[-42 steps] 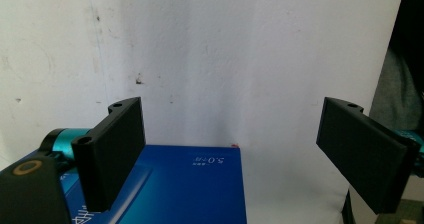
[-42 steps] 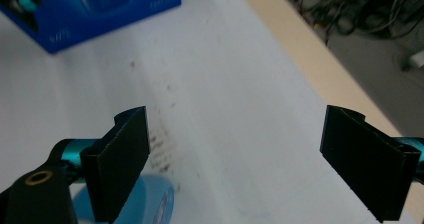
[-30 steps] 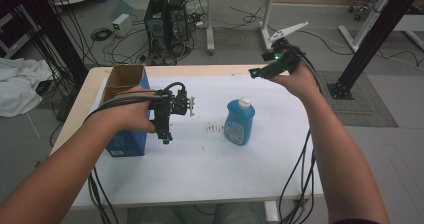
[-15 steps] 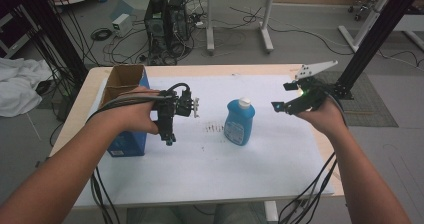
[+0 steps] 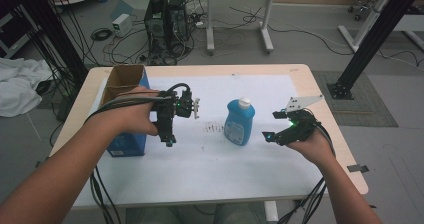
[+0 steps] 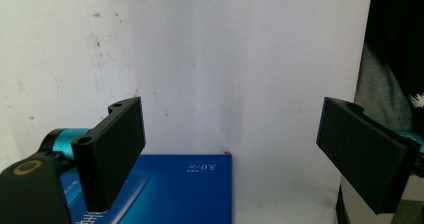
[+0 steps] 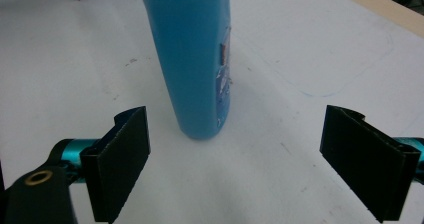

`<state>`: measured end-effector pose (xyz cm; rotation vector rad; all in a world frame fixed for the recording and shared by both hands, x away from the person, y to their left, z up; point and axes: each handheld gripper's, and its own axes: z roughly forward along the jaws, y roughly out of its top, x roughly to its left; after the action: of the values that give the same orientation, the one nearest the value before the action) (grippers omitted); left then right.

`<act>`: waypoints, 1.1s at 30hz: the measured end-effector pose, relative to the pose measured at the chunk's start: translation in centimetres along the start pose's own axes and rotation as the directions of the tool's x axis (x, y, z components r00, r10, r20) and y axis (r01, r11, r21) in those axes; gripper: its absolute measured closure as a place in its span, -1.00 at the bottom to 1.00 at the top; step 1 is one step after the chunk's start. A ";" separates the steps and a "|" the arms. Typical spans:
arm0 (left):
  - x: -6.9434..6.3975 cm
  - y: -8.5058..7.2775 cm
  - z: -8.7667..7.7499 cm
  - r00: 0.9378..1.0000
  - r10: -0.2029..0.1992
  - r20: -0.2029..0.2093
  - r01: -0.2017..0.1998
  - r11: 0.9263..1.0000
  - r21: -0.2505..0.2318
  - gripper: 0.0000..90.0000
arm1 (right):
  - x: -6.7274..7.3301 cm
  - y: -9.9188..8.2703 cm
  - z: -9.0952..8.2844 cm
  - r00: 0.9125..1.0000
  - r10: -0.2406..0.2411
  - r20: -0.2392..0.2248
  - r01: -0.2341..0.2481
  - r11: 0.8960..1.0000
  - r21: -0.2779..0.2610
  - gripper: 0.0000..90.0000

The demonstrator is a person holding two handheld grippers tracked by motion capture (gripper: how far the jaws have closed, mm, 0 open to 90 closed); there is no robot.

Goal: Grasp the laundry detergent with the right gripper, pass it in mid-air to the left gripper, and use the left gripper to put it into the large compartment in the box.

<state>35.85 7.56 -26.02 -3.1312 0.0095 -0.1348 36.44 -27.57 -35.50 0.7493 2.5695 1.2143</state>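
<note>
Right gripper view: right gripper (image 7: pixel 235 159) fingers spread wide and empty, low over the white worktop (image 5: pixel 260 159), blue bottle (image 7: pixel 197 59) upright just ahead between them, untouched; left gripper (image 6: pixel 230 154) likewise wide open, empty, above the blue box (image 5: pixel 127 139).

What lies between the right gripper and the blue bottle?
Nothing: in the right gripper view, only bare white table cover separates the open right gripper from the upright blue bottle. The high view shows the same gap.

Probably a lab: computer tower (image 5: pixel 167 29), floor cables (image 5: pixel 107 44), black frame struts (image 5: pixel 380 31).
</note>
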 end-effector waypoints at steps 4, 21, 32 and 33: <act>-0.1 -0.2 -0.1 1.000 -0.002 0.004 0.002 1.000 -0.003 -0.73 | 0.3 -0.2 1.0 1.000 -0.002 -0.010 0.002 1.000 -0.004 -0.74; 0.0 -0.7 0.3 1.000 -0.007 0.008 0.007 1.000 -0.013 -0.73 | 1.3 0.0 4.9 0.998 0.037 -0.056 -0.038 0.999 -0.009 -0.74; -0.1 -1.2 0.3 1.000 -0.007 0.004 0.007 1.000 -0.006 -0.73 | 1.2 -0.1 7.2 0.998 0.051 -0.039 -0.053 0.997 -0.054 -0.74; -0.1 -1.2 0.2 1.000 0.000 -0.002 0.000 1.000 -0.005 -0.73 | 1.3 0.0 7.5 0.997 0.065 -0.039 -0.068 0.996 -0.059 -0.74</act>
<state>35.79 8.76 -26.26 -3.1365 0.0101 -0.1380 38.20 -21.97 -40.28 0.8131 2.5442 1.3312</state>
